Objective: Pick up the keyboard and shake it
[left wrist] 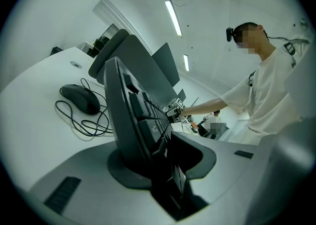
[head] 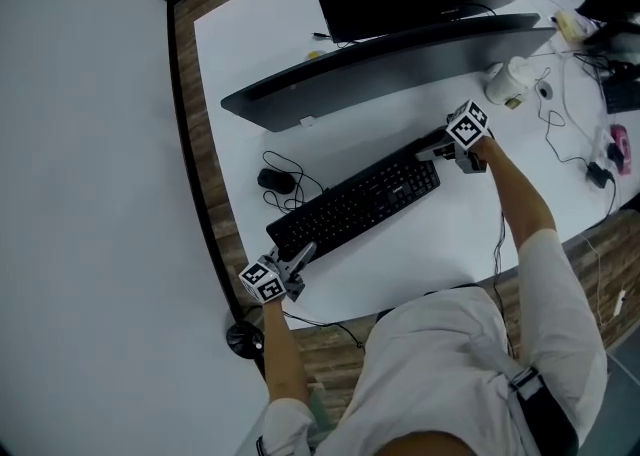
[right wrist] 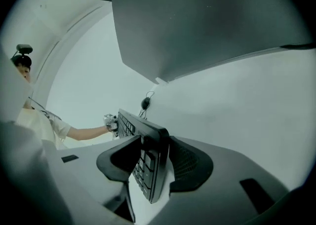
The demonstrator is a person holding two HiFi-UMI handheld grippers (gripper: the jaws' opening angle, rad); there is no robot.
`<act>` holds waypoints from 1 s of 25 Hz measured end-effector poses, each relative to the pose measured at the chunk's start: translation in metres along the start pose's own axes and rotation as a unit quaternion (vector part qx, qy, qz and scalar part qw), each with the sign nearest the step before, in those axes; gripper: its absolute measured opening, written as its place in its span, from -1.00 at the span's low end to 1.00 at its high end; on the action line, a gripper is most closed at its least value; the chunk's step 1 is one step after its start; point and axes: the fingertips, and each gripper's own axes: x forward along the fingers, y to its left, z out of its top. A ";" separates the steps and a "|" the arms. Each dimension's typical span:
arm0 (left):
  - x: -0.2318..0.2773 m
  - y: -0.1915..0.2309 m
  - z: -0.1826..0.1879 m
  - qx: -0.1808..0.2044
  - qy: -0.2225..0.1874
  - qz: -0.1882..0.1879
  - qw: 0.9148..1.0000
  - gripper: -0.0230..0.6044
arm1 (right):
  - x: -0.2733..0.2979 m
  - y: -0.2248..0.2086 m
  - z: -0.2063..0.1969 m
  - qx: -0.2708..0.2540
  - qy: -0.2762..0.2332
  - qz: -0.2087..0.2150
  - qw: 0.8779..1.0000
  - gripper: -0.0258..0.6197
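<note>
On the worktop [head: 430, 244] the keyboard [head: 355, 206] looks unlifted, left gripper [head: 300, 255] clamped on one end, right gripper [head: 433, 151] with fingers [right wrist: 190, 162] apart around the other, lift and shake both pending.

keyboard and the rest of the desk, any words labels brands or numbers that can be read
No text can be read in any view.
keyboard: key legends too small to read.
monitor: small tag on its lower edge, too blurred to read.
marker cubes: black-and-white square patterns only, no letters or numbers.
</note>
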 end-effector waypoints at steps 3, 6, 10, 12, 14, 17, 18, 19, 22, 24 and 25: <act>-0.008 0.005 0.002 -0.020 0.008 0.003 1.000 -0.49 | -0.005 0.020 0.003 -0.032 0.010 0.020 0.999 -0.37; -0.013 0.002 0.011 -0.011 0.012 0.009 1.000 -0.49 | -0.012 0.051 0.005 -0.108 0.038 0.027 0.993 -0.42; -0.015 -0.012 0.024 0.044 0.036 -0.003 0.998 -0.45 | -0.030 0.085 0.005 -0.193 0.085 0.012 0.978 -0.47; -0.016 -0.021 0.037 0.079 0.039 -0.009 0.996 -0.44 | -0.040 0.102 0.007 -0.232 0.099 -0.001 0.968 -0.49; -0.019 -0.031 0.050 0.118 0.038 -0.013 0.992 -0.43 | -0.050 0.119 0.009 -0.266 0.103 -0.018 0.958 -0.50; -0.026 -0.048 0.077 0.166 0.019 -0.014 0.986 -0.42 | -0.067 0.147 0.019 -0.300 0.083 -0.031 0.950 -0.51; -0.030 -0.054 0.091 0.170 -0.003 -0.012 0.985 -0.42 | -0.074 0.156 0.023 -0.304 0.070 -0.030 0.950 -0.51; -0.037 -0.060 0.106 0.165 -0.033 -0.010 0.986 -0.42 | -0.081 0.165 0.025 -0.304 0.054 -0.026 0.951 -0.51; -0.055 -0.079 0.141 0.156 -0.096 -0.018 0.983 -0.44 | -0.097 0.190 0.026 -0.308 0.019 -0.018 0.951 -0.52; -0.055 -0.092 0.147 0.178 -0.088 -0.028 0.980 -0.44 | -0.107 0.204 0.023 -0.327 0.017 -0.032 0.944 -0.52; -0.054 -0.099 0.147 0.189 -0.079 -0.034 0.978 -0.45 | -0.111 0.211 0.022 -0.338 0.023 -0.039 0.940 -0.52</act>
